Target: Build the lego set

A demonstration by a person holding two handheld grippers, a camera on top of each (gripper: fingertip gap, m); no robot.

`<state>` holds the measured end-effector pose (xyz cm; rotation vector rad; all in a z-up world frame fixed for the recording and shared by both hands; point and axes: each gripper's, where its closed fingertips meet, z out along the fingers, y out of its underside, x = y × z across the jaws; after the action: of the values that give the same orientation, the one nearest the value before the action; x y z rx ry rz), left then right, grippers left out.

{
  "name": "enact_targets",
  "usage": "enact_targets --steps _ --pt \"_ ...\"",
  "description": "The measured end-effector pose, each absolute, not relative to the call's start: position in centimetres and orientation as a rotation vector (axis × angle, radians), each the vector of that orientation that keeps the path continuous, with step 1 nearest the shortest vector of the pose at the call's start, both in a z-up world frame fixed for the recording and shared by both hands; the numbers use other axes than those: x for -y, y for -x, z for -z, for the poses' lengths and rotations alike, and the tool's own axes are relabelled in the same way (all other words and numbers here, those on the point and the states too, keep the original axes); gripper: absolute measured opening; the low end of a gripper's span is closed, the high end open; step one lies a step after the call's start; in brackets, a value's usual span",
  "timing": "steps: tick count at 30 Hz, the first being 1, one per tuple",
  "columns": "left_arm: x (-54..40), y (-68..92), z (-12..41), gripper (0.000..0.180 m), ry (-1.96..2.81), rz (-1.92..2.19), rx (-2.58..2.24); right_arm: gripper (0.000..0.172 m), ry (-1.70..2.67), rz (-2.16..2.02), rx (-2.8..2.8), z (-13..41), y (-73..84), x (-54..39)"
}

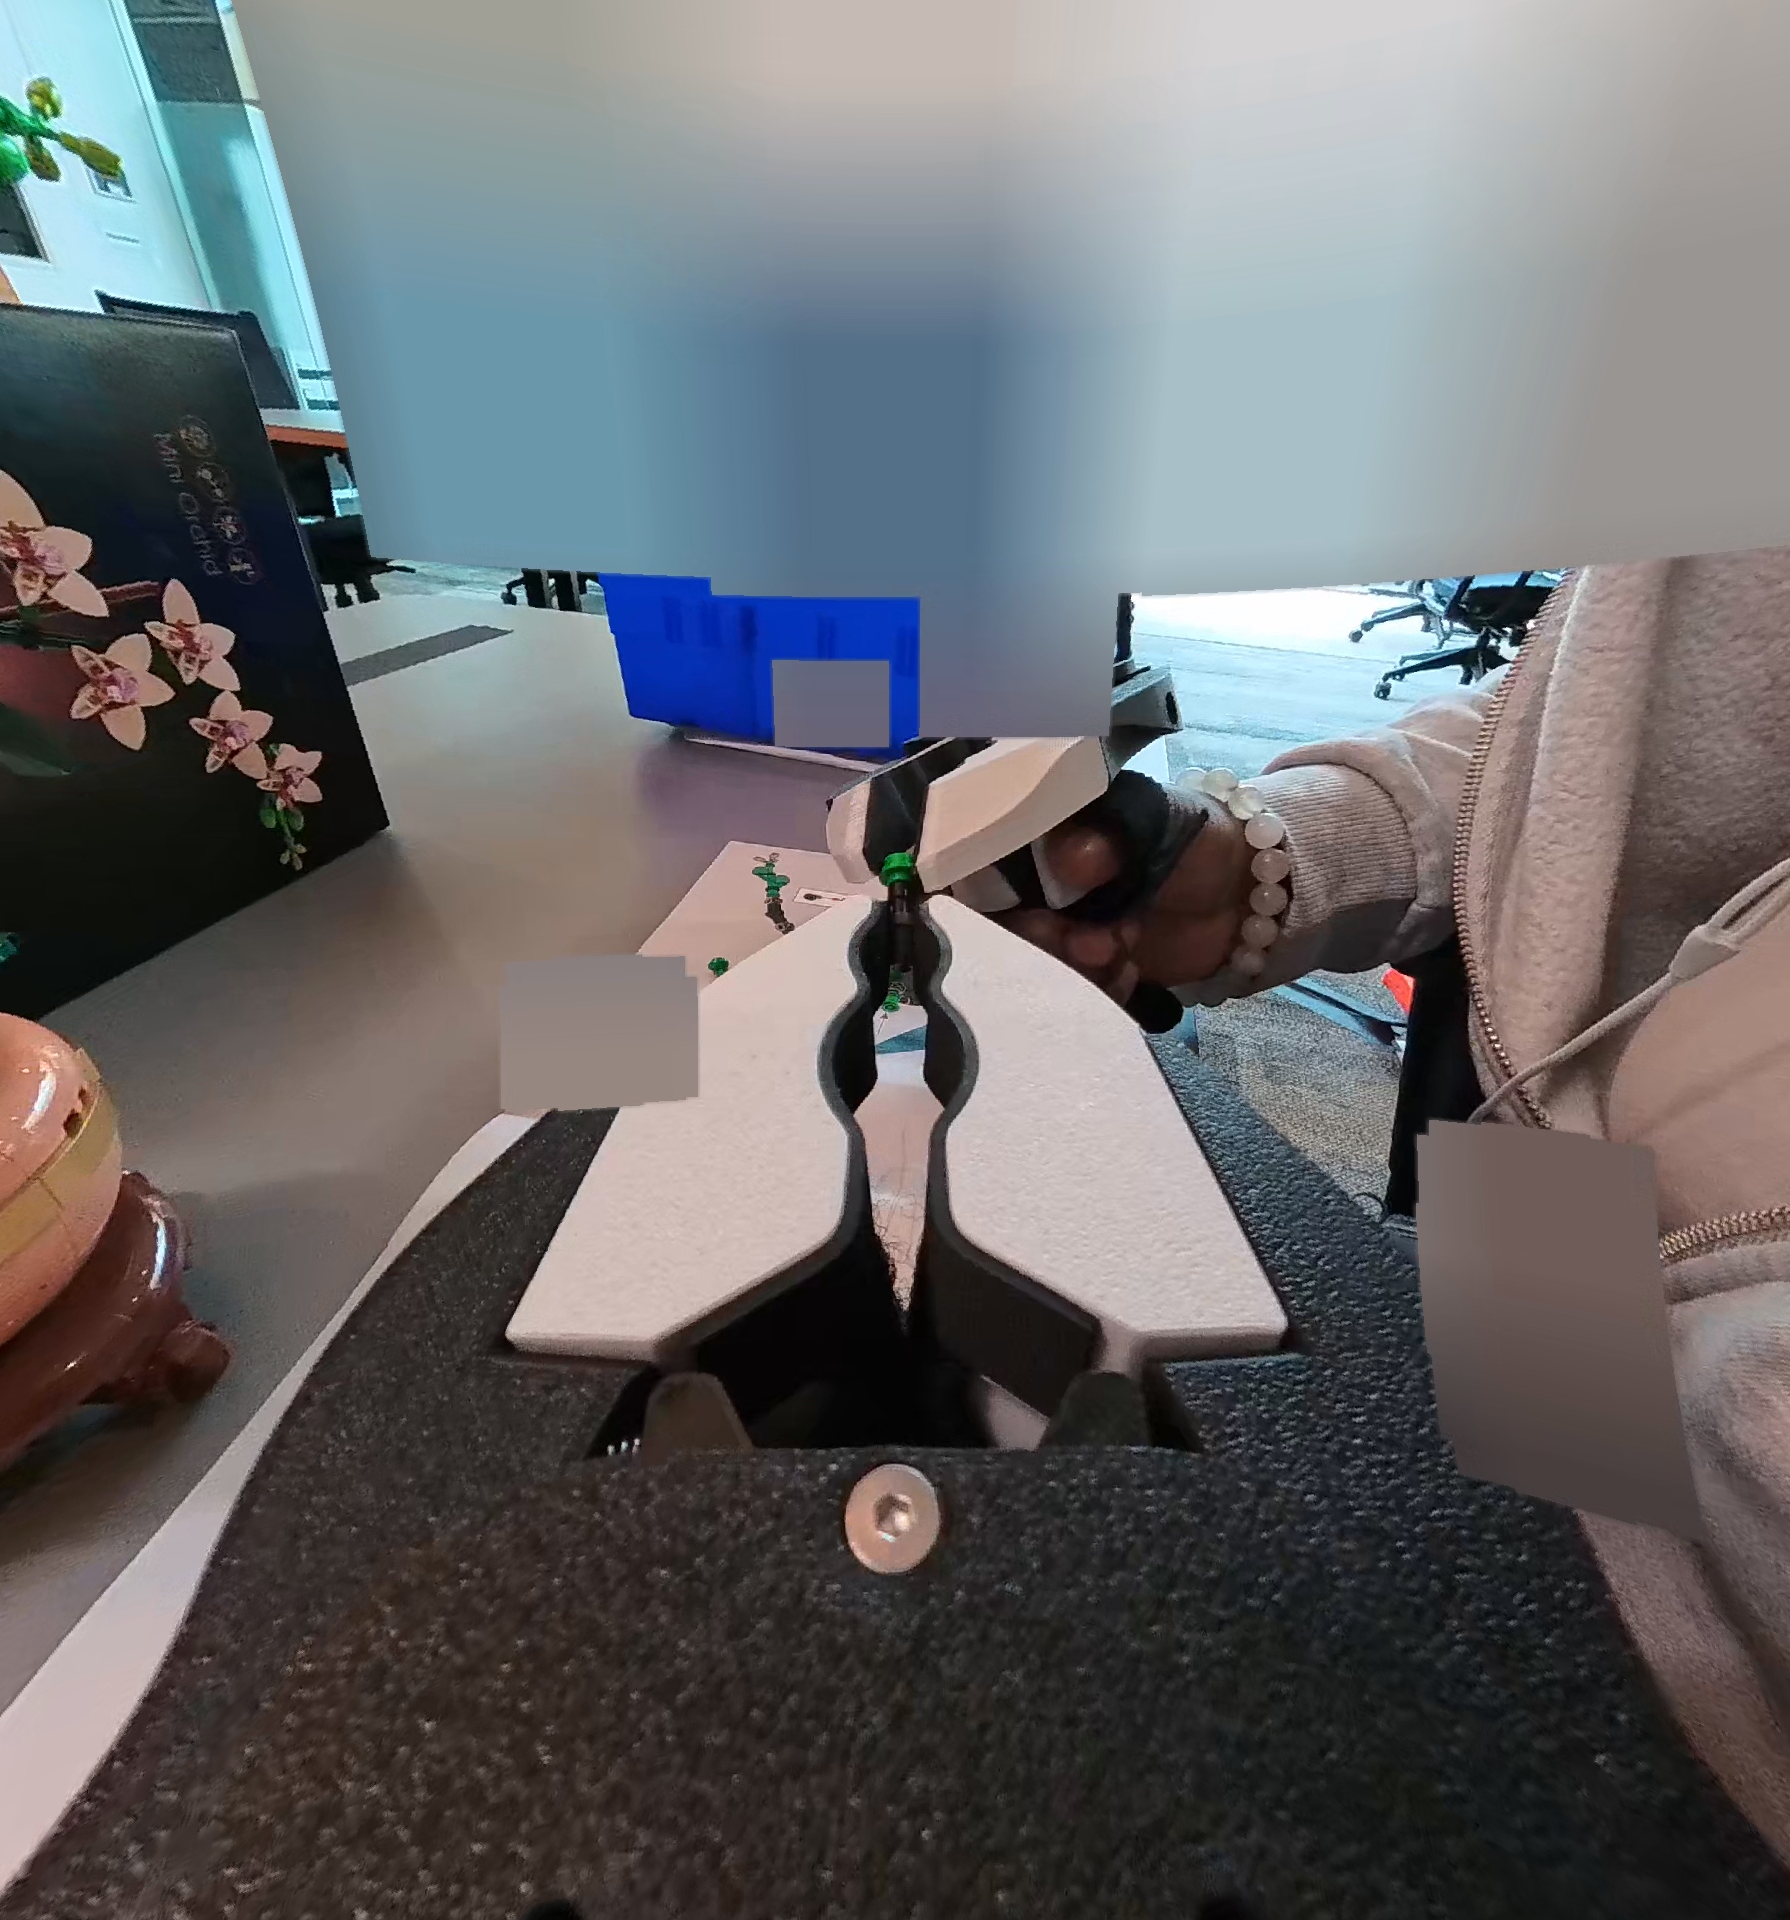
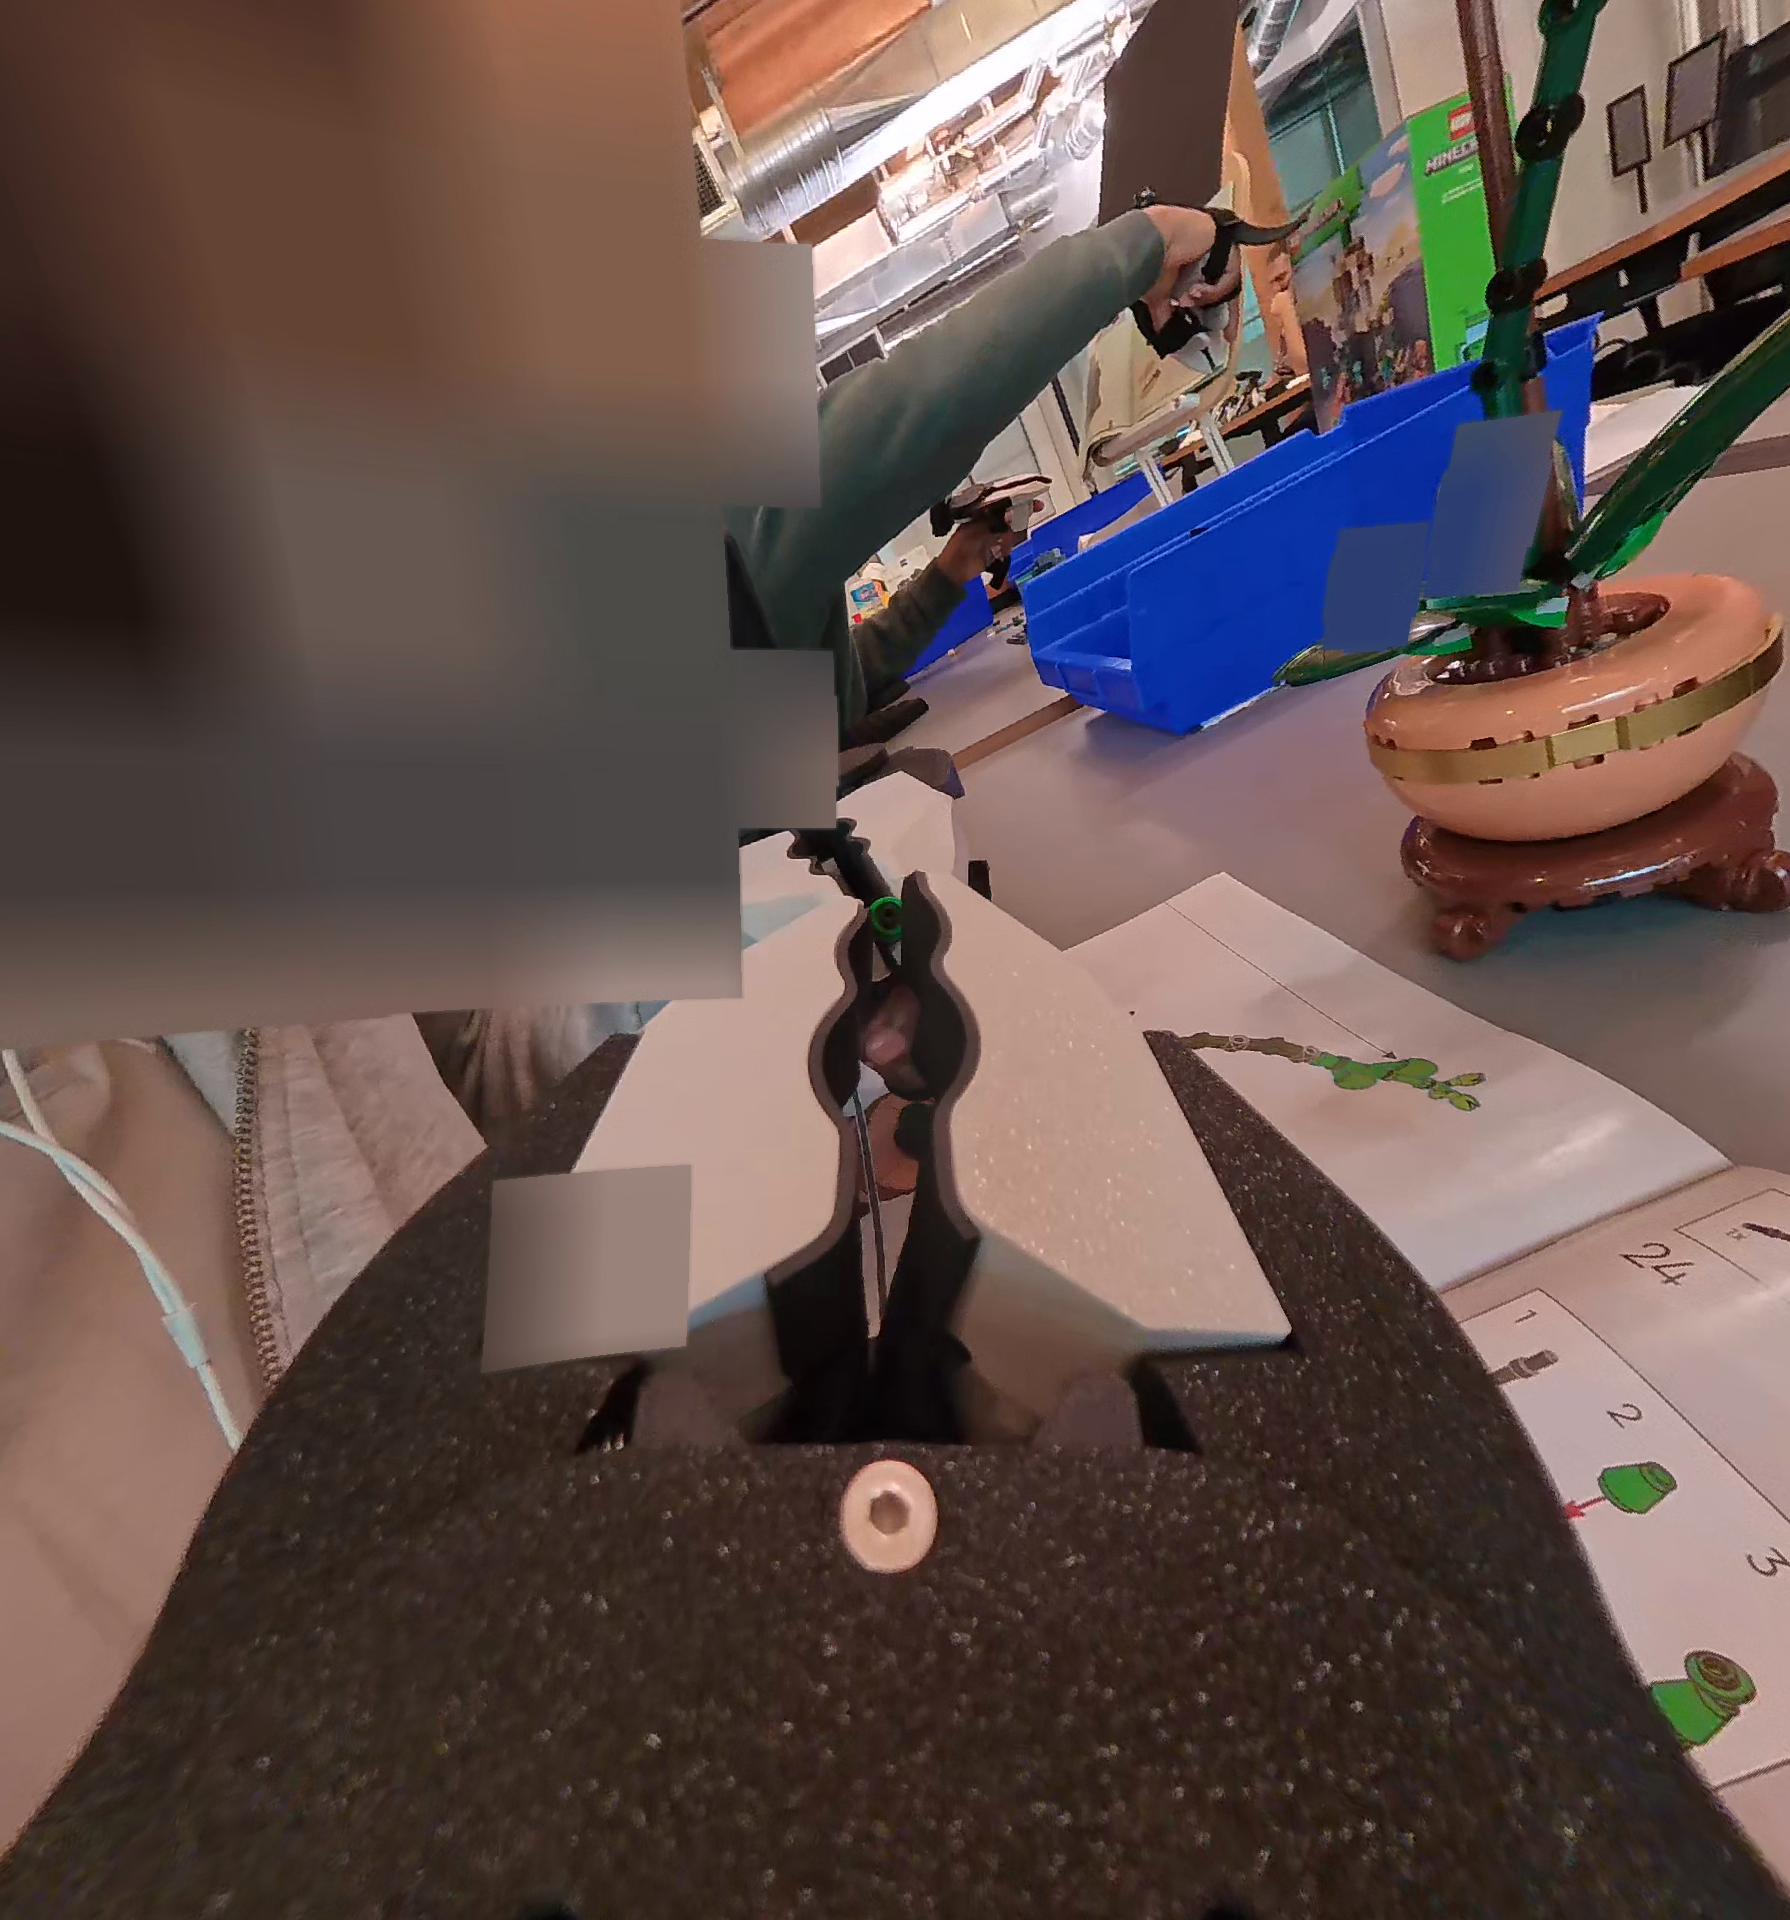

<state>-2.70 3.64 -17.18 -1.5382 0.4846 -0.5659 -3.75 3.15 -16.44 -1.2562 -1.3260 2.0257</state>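
With the left gripper (image 1: 901,920) clenched on a thin black plastic rod (image 1: 899,925) and the right gripper (image 1: 896,862) pinching a small green plastic stud (image 1: 899,862) at its tip, above the open paper instruction booklet (image 1: 756,894), keep both pieces coaxial and press gently.

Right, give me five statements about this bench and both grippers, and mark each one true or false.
1. The left gripper pinches a thin black pin. True.
2. A red piece sits at the right gripper's fingertips. False: it is a small green piece.
3. The pink pot rests on a brown stand. True.
4. The bins on the table are yellow. False: they are blue.
5. The instruction booklet is shut. False: it lies open.
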Motion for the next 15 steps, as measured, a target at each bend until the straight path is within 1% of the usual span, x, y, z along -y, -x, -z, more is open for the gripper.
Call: enact_targets --steps 9,12,15 --pt "-3.6 2.7 17.1 0.003 1.533 0.592 -0.473 0.003 1.268 -2.073 1.285 16.3 3.7 -3.2" --pt "-3.7 2.7 17.5 0.003 1.550 0.530 -0.510 0.003 1.292 -2.086 1.281 16.6 3.8 -3.3" --pt "-3.9 2.9 18.5 0.003 1.602 0.358 -0.622 0.004 1.343 -2.056 1.309 17.5 3.8 -3.4"
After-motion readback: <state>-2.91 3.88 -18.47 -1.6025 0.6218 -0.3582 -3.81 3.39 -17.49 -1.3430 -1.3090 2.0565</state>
